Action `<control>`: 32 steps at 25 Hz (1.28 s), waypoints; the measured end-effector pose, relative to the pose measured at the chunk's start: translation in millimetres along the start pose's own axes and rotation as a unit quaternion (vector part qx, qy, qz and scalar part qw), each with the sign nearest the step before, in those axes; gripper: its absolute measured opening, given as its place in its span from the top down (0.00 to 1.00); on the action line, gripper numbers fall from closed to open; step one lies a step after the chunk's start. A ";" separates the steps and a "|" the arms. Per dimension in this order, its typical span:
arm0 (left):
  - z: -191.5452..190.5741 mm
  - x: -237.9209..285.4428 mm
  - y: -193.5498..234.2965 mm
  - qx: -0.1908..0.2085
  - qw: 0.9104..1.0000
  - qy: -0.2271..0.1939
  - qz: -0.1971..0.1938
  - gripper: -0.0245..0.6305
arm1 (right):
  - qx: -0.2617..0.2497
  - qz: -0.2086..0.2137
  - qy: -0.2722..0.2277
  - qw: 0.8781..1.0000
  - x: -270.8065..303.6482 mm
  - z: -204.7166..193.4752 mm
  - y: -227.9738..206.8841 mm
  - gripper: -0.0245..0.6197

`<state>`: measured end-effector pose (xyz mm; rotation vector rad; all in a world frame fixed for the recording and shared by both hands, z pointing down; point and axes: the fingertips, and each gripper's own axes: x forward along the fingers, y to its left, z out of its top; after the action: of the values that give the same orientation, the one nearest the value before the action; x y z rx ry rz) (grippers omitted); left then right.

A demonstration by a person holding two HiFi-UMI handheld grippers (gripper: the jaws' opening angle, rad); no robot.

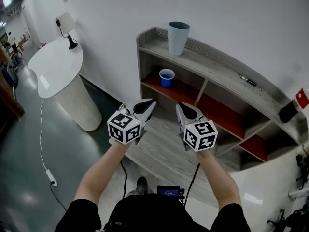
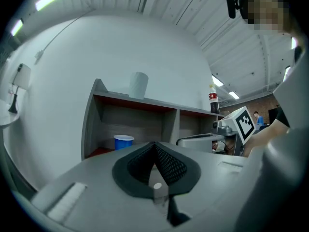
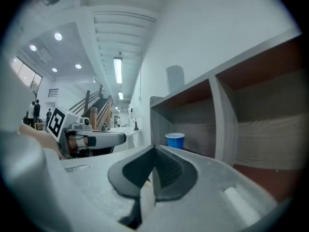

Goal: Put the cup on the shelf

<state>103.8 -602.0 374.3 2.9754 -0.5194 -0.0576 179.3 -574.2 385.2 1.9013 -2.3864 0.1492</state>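
A small blue cup (image 1: 166, 77) stands on the red board of the shelf unit's (image 1: 212, 64) upper left compartment; it also shows in the left gripper view (image 2: 123, 142) and the right gripper view (image 3: 175, 140). A tall pale cup (image 1: 178, 37) stands on the top board. My left gripper (image 1: 150, 104) and right gripper (image 1: 181, 106) hover side by side in front of the shelf, below the blue cup and well short of it. Both are shut with nothing between the jaws, as the left gripper (image 2: 154, 146) and right gripper (image 3: 154, 151) show in their own views.
A white table (image 1: 58, 64) with a small lamp (image 1: 67, 25) stands to the left. A white cable (image 1: 46, 144) runs over the dark floor. A pen (image 1: 248, 81) lies on the top board, and a dark bottle with a red label (image 1: 294, 105) stands at its right end.
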 end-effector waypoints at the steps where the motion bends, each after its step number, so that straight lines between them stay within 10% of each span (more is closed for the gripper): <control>1: -2.6 -2.5 -6.4 0.004 1.000 0.000 0.001 0.96 | -0.001 0.000 -0.002 1.000 -7.2 -0.5 0.6 0.97; 32: -86.8 -69.0 -137.3 -0.005 1.000 0.021 0.002 0.96 | 0.023 0.051 0.001 0.998 -144.3 -62.5 43.2 0.97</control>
<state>90.0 -440.6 444.4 2.9592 -0.5195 0.0017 169.8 -417.0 427.7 1.7982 -2.5000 0.2158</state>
